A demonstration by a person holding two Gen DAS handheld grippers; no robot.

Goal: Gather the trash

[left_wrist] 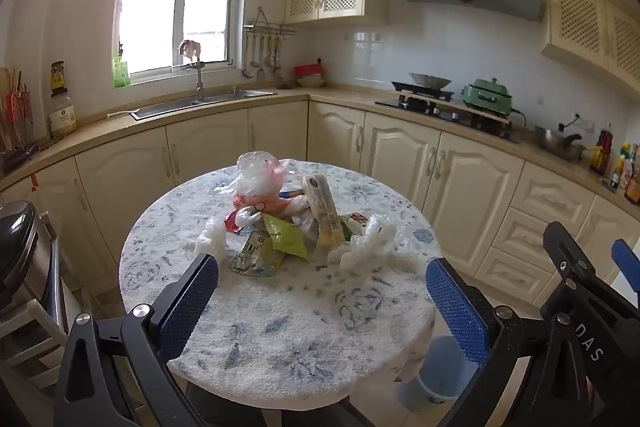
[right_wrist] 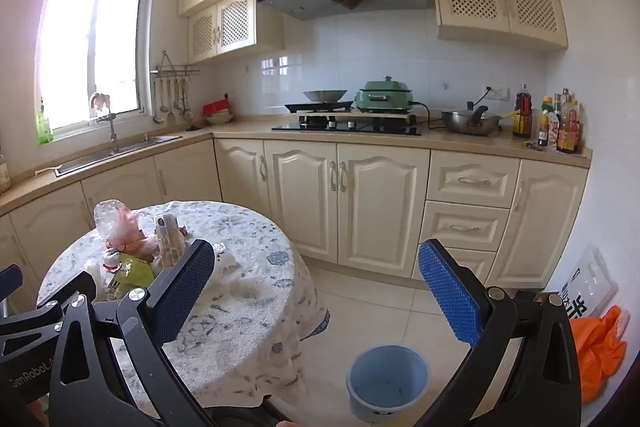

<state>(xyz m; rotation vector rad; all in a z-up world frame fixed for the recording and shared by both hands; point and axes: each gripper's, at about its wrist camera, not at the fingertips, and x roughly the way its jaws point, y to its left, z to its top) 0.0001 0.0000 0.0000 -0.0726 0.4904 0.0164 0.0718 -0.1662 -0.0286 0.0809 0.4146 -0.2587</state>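
The jaws of both grippers stand wide apart and nothing is between them. The left gripper (left_wrist: pixel 322 285) hangs above the near part of the round table (left_wrist: pixel 280 347), and the right gripper (right_wrist: pixel 316 285) points more to the floor on the right side of the table.

The table has a white cloth with blue flowers, and all the trash lies on it in one heap (left_wrist: pixel 288 219) near the middle. Beside the table, on the tiled floor, stands a blue bin (right_wrist: pixel 387 379). As far as the right wrist view shows, the bin is empty, only some small dark specks are on its bottom. So I judge that the task is at its very beginning: nothing is collected yet and everything is left to do.

In the heap, the biggest piece is a crumpled clear plastic bag (left_wrist: pixel 260 173) with pink print on top. Next to it leans a long cream wrapper (left_wrist: pixel 322 215). Lower is a yellow-green packet (left_wrist: pixel 286 237), and in front a small flattened carton (left_wrist: pixel 254 259). White crumpled tissues (left_wrist: pixel 370 245) lie at both sides of the heap.
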